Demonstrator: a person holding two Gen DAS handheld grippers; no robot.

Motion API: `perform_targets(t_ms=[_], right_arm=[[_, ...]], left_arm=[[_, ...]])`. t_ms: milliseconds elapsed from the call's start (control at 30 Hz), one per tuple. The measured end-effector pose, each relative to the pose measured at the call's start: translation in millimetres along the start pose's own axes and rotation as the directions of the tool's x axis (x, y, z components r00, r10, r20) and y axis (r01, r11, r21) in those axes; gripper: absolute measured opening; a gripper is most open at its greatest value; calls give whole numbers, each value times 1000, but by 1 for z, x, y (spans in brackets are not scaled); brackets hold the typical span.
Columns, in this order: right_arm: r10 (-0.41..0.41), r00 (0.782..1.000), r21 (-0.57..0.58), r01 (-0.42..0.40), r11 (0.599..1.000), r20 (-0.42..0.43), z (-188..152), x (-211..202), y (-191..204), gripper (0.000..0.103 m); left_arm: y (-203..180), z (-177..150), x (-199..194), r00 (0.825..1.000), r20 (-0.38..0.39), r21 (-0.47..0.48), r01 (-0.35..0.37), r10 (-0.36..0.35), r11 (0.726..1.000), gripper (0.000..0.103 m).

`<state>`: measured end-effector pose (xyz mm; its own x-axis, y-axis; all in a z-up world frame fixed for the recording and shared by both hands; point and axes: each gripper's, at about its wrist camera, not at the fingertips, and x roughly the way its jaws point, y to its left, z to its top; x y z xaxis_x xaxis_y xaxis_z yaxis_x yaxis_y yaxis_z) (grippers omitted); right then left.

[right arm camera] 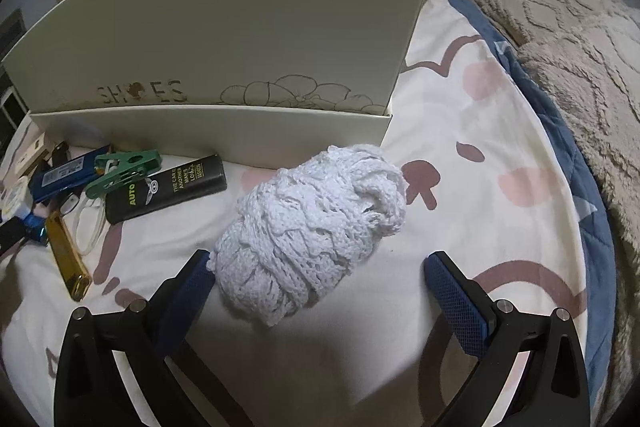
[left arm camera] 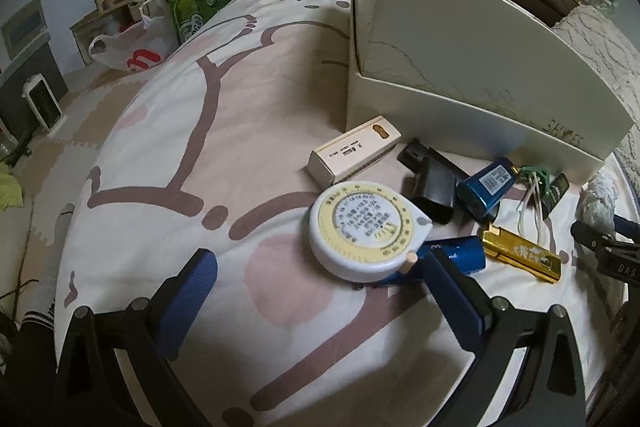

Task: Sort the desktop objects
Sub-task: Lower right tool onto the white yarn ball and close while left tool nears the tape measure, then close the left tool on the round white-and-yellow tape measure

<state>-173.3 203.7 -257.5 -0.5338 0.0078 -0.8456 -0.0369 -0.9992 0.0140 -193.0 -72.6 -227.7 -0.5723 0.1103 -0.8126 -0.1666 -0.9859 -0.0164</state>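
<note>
We count one round white tape measure with a yellow dial [left arm camera: 366, 229] lying on the patterned bedsheet [left arm camera: 248, 99], just ahead of our left gripper [left arm camera: 318, 273], whose blue-padded jaws stand spread with nothing between them; its far jaw tip sits near the measure's edge. Under the measure's near side lies one dark blue cylinder [left arm camera: 456, 253]. Beyond the right-hand jaw we see one gold rectangular lighter [left arm camera: 520, 255], one blue metal lighter [left arm camera: 486, 189], one black angular plastic piece [left arm camera: 432, 183] and one cream rectangular box [left arm camera: 354, 151].

Our right gripper [right arm camera: 318, 273] is also spread wide, with one white knitted yarn bundle [right arm camera: 312, 223] lying partly between the jaws, its near end touching the left-hand pad. Left of that jaw lie one black lighter with yellow print [right arm camera: 166, 187] and one green plastic clothespin [right arm camera: 124, 169] resting across it.

One white cardboard shoebox [right arm camera: 224, 27], lid propped upright, stands beyond everything; its inside is hidden from us.
</note>
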Motion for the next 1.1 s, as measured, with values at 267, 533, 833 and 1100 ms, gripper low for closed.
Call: perform_targets(t_ms=[267, 533, 833, 1100], right_arm=[[-8, 999, -19, 9, 1000, 52, 8, -10, 4, 84], [15, 999, -70, -11, 998, 45, 3, -14, 14, 60], [59, 997, -8, -59, 998, 49, 3, -16, -1, 57], [73, 996, -4, -73, 997, 41, 1, -16, 0, 57]], left_arm=[[2, 0, 2, 1000, 2, -19, 15, -15, 1000, 103], [2, 0, 0, 1000, 11, -21, 20, -19, 1000, 103], [7, 3, -9, 995, 72, -63, 77, -73, 995, 83], [-15, 8, -6, 994, 72, 18, 81, -82, 997, 84]])
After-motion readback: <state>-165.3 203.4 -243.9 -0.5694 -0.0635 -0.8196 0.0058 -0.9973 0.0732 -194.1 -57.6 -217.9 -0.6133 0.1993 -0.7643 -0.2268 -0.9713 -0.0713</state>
